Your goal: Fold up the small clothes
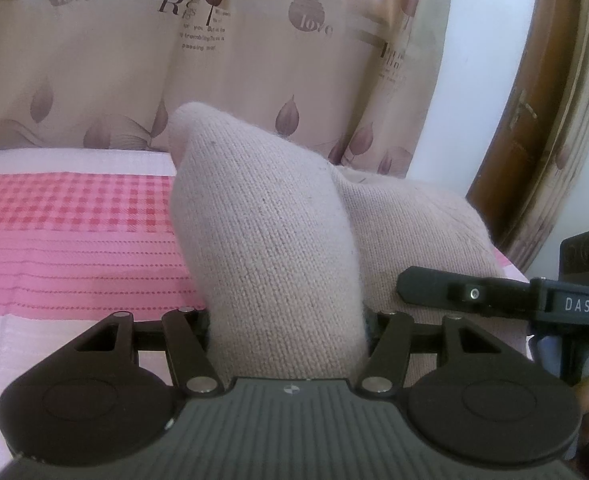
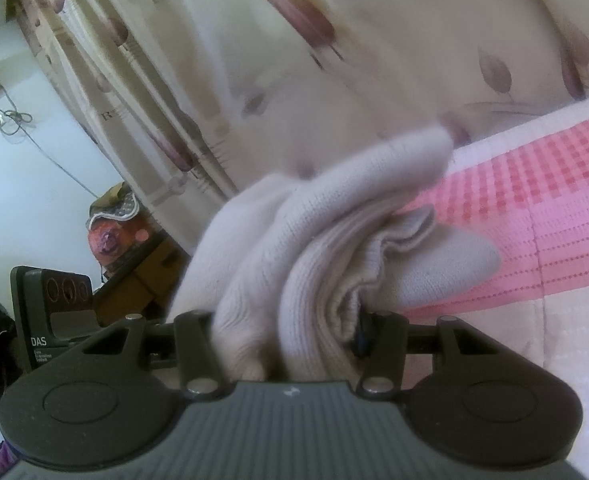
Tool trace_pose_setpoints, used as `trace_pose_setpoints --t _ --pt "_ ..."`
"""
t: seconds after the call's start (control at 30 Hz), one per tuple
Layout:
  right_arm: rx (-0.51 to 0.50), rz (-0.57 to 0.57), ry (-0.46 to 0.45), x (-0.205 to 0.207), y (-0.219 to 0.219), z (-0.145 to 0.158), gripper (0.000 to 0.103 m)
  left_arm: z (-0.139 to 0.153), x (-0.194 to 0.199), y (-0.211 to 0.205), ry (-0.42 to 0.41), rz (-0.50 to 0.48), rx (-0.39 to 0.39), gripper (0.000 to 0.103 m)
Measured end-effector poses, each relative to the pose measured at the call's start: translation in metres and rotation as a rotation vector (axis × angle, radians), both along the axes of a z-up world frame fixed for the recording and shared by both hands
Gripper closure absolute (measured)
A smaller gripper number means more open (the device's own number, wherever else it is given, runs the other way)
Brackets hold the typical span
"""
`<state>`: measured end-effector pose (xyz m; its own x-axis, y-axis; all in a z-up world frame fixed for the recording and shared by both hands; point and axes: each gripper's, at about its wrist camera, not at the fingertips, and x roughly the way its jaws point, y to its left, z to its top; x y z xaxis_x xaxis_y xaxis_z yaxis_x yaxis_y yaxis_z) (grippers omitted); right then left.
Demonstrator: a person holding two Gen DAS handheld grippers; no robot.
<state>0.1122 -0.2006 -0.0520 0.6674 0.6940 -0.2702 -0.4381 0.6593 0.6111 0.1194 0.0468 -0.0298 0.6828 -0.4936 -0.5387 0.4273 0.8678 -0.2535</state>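
A pale beige knit sock (image 1: 270, 232) fills the middle of the left wrist view, bunched and standing up between the jaws. My left gripper (image 1: 286, 320) is shut on it; its fingertips are hidden by the knit. The right gripper's finger (image 1: 454, 292) lies against the sock at the right. In the right wrist view the same sock (image 2: 314, 248) is folded into layers with its ribbed cuff showing, held above the bed. My right gripper (image 2: 290, 332) is shut on it, fingertips hidden.
A bed with a pink checked and striped cover (image 1: 74, 240) lies below, also in the right wrist view (image 2: 554, 208). A leaf-print curtain (image 1: 254, 40) hangs behind. A wooden frame (image 1: 542, 112) stands at right. A black device (image 2: 54, 308) and a cluttered cabinet (image 2: 134, 248) sit left.
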Motion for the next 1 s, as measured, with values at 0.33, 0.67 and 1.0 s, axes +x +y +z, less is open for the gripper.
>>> trace_pose_setpoints --t 0.33,0.67,1.0 --pt "0.012 -0.017 0.023 0.012 -0.005 -0.009 0.051 -0.006 0.02 -0.004 0.014 -0.003 0.009 0.044" --pt "0.014 -0.021 0.046 0.024 -0.006 -0.019 0.051 -0.018 0.041 -0.005 0.035 -0.005 0.017 0.044" --pt "-0.005 -0.012 0.062 0.038 -0.003 -0.025 0.051 -0.027 0.058 0.002 0.058 0.003 0.015 0.043"
